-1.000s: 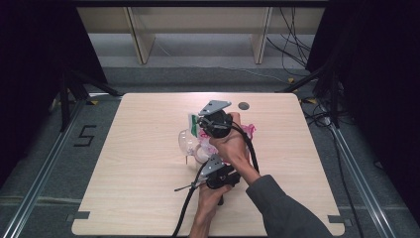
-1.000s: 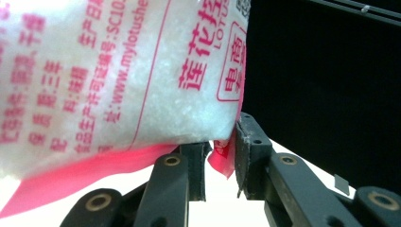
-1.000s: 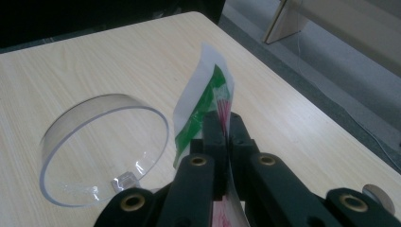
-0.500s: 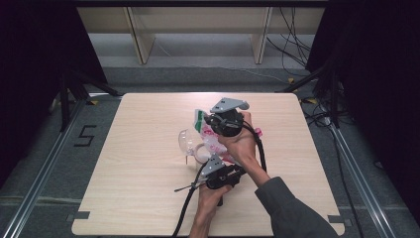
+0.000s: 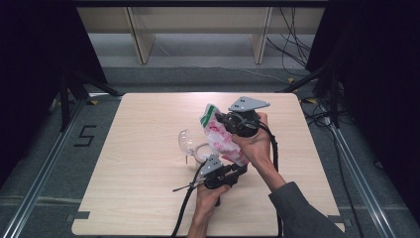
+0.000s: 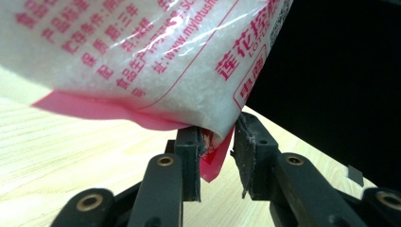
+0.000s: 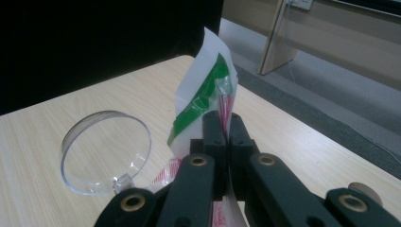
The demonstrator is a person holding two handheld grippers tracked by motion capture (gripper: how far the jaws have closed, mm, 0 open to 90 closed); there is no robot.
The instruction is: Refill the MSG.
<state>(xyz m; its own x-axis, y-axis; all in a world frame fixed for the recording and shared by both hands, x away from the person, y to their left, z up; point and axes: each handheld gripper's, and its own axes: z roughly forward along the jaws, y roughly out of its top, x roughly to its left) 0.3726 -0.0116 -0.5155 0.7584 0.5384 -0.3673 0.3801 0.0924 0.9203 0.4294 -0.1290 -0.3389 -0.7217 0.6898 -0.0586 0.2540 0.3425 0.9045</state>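
1. Sugar bag, white with pink print, held in the air at centre frame in the high view, above the table; long axis runs upper left to lower right.
2. Right gripper at the bag's upper end: jaws pressed together on the film just below the green-edged top, seen in the right gripper view.
3. Left gripper at the lower end: jaws nearly closed, pinching the pink bottom corner in the left gripper view.
4. Clear jar with its hinged lid flipped open sits on the table just left of and below the bag, near its lower half.
5. Key relation: the bag's green top points up and away from the jar; for a pour, that end likely needs tipping down toward the jar mouth. Left gripper is the nearer one to the jar.
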